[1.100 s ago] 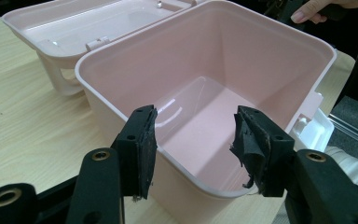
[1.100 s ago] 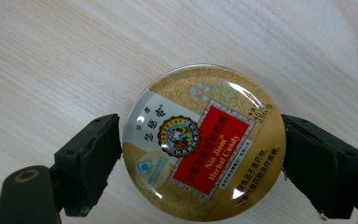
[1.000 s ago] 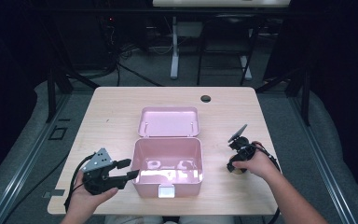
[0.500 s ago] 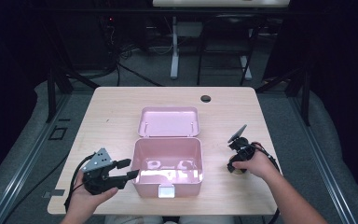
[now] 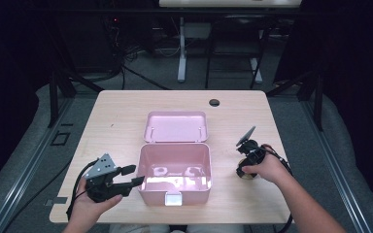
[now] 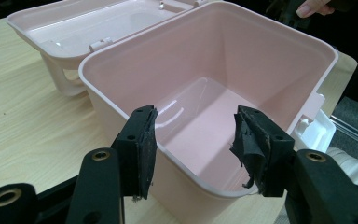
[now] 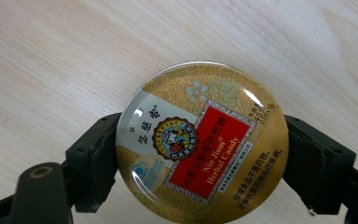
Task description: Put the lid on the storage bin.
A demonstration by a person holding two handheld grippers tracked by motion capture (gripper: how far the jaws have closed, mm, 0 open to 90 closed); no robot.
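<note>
A round gold and red candy tin [image 7: 200,140] lies on the wooden table [image 7: 74,56]. My right gripper [image 7: 205,158] points down over it, and its jaws have just been closing onto the tin's rim from both sides. From above, that gripper [image 5: 246,171] stands right of the open pink box [image 5: 189,193], with the tin [image 5: 244,176] peeking out under the hand. My left gripper [image 5: 135,175] is open beside the box's left wall. Its fingers [image 6: 142,149] frame the empty box [image 6: 261,60], gripping nothing.
The box's lid [image 5: 175,127] lies folded back behind it, and a white latch [image 5: 173,199] hangs at the front. A dark cable hole [image 5: 214,102] sits near the table's far edge. Bare tabletop [image 5: 116,121] stretches to the left and back.
</note>
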